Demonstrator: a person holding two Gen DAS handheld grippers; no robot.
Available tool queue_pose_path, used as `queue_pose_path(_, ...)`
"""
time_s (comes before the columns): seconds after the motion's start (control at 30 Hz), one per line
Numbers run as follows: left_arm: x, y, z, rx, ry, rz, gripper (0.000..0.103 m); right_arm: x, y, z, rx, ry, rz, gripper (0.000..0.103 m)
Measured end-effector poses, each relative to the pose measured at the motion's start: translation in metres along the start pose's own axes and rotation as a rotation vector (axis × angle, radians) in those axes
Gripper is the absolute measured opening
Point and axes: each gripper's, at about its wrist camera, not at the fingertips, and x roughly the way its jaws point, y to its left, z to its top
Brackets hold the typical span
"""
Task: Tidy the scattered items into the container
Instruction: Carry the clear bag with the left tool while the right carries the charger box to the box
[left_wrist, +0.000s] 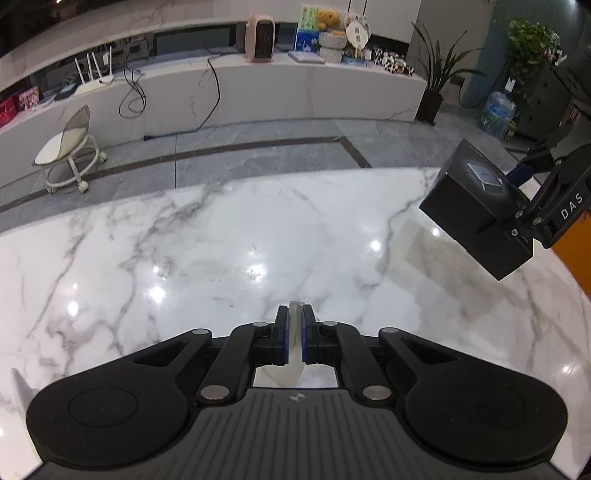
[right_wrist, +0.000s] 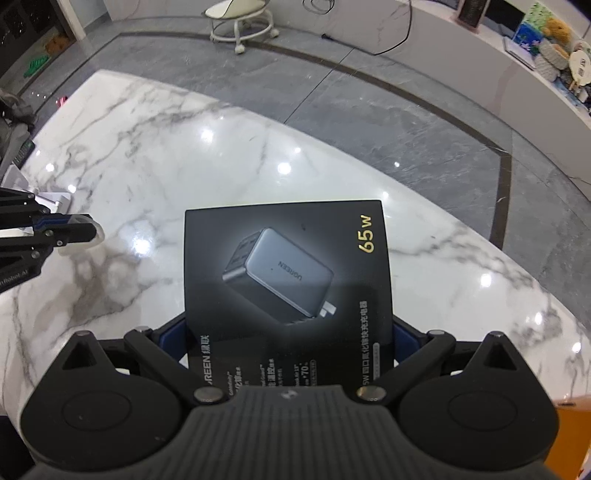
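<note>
My right gripper is shut on a black UGREEN 65W charger box and holds it above the white marble table. The box also shows in the left wrist view, at the right, gripped by the right gripper. My left gripper is shut on a thin translucent white item, held low over the table. In the right wrist view the left gripper is at the left edge with that pale item between its fingers. No container is clearly seen.
An orange surface shows at the right table edge. White objects lie at the table's left edge. Beyond the table are grey floor, a wheeled stool, and a long white counter with clutter.
</note>
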Motion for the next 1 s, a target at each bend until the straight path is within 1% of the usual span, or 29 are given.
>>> queue_pose_path(0.07,-0.010,-0.007,0.004,0.010,-0.019,0.005,0.006,-0.012,-0.005,-0.006,0.004,-0.015,0.000,0.102)
queue_pose_path(0.17,-0.022,-0.026,0.013,0.051,-0.040,0.026,0.006,-0.030,-0.012,-0.015,0.002,-0.032,-0.008,0.102)
queue_pose_path(0.3,-0.030,-0.056,0.022,0.099,-0.051,0.023,0.006,-0.064,-0.028,-0.030,0.008,-0.069,-0.030,0.102)
queue_pose_path(0.4,-0.033,-0.081,0.029,0.129,-0.062,0.003,0.006,-0.089,-0.044,-0.043,0.023,-0.097,-0.048,0.102)
queue_pose_path(0.6,-0.043,-0.132,0.050,0.212,-0.087,0.007,0.006,-0.135,-0.078,-0.075,0.052,-0.152,-0.079,0.102)
queue_pose_path(0.8,-0.055,-0.193,0.077,0.301,-0.129,0.006,0.006,-0.172,-0.117,-0.110,0.116,-0.224,-0.087,0.102)
queue_pose_path(1.0,-0.055,-0.262,0.103,0.372,-0.166,-0.033,0.006,-0.199,-0.160,-0.148,0.224,-0.320,-0.070,0.102)
